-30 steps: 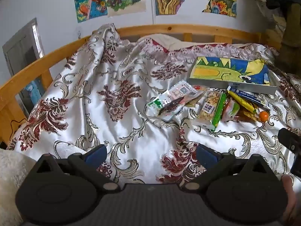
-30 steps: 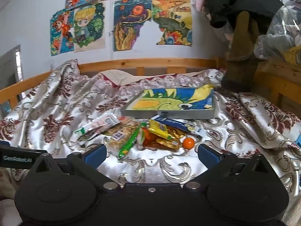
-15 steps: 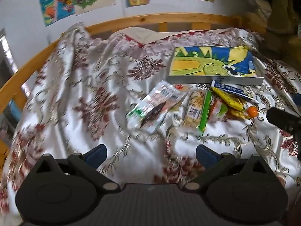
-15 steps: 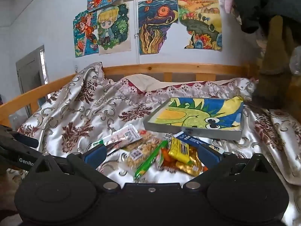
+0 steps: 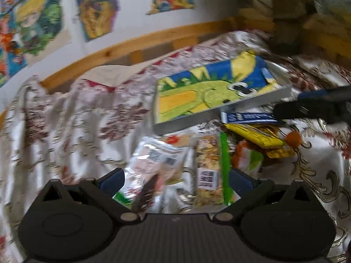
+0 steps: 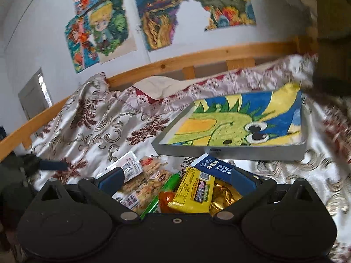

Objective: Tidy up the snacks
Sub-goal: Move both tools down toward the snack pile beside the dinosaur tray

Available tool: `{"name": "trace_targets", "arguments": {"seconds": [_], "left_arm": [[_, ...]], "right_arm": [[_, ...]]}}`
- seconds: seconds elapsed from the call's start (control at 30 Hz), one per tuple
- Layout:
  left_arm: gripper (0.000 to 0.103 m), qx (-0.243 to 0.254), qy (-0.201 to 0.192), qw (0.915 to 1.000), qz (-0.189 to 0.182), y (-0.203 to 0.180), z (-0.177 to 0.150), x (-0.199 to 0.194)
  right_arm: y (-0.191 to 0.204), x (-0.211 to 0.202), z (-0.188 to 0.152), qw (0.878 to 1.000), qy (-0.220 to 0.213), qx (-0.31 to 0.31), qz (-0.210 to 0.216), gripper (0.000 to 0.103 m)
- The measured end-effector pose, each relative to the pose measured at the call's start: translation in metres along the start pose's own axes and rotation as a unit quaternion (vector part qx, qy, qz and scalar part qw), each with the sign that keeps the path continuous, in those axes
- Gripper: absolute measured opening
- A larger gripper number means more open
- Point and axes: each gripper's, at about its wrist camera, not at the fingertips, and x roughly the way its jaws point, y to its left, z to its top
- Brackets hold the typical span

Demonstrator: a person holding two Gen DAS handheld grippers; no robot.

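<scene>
Between right tongs [image 6: 176, 180]: yellow snack pack [image 6: 193, 191], long axis toward box [image 6: 232, 127].

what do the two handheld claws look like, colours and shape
Both look alike. The left claw is matte black plastic: two rounded lobes with a raised disc each, triangular cut-outs, silver pivot screws, a ribbed panel between them, and angled black arms ending in blue pads. The right claw matches it, though its middle panel is smooth with one small screw. No cables, sleeves or markings show in these views.
</scene>
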Motion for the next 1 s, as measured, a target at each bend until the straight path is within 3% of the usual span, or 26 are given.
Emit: {"name": "trace_targets", "arguments": {"seconds": [0.17, 0.4, 0.67, 0.87, 1.0], "left_arm": [[0.102, 0.016, -0.002, 0.9980, -0.061, -0.008, -0.002, 0.024], [0.094, -0.011, 0.013, 0.9952, -0.097, 0.003, 0.006, 0.044], [0.069, -0.053, 0.049, 0.9899, -0.122, 0.017, 0.011, 0.064], [0.050, -0.040, 0.054, 0.9912, -0.114, 0.008, 0.021, 0.071], [0.045, -0.028, 0.070, 0.9900, -0.119, -0.002, 0.024, 0.077]], "right_arm": [[-0.010, 0.034, 0.001, 0.999, 0.041, -0.004, -0.010, 0.102], [-0.014, 0.057, -0.004, 0.998, 0.062, 0.023, 0.005, 0.102], [-0.013, 0.073, -0.008, 0.995, 0.090, 0.033, -0.010, 0.079], [-0.018, 0.077, -0.008, 0.993, 0.099, 0.068, -0.015, 0.071], [-0.024, 0.079, -0.011, 0.989, 0.110, 0.092, -0.020, 0.070]]}}
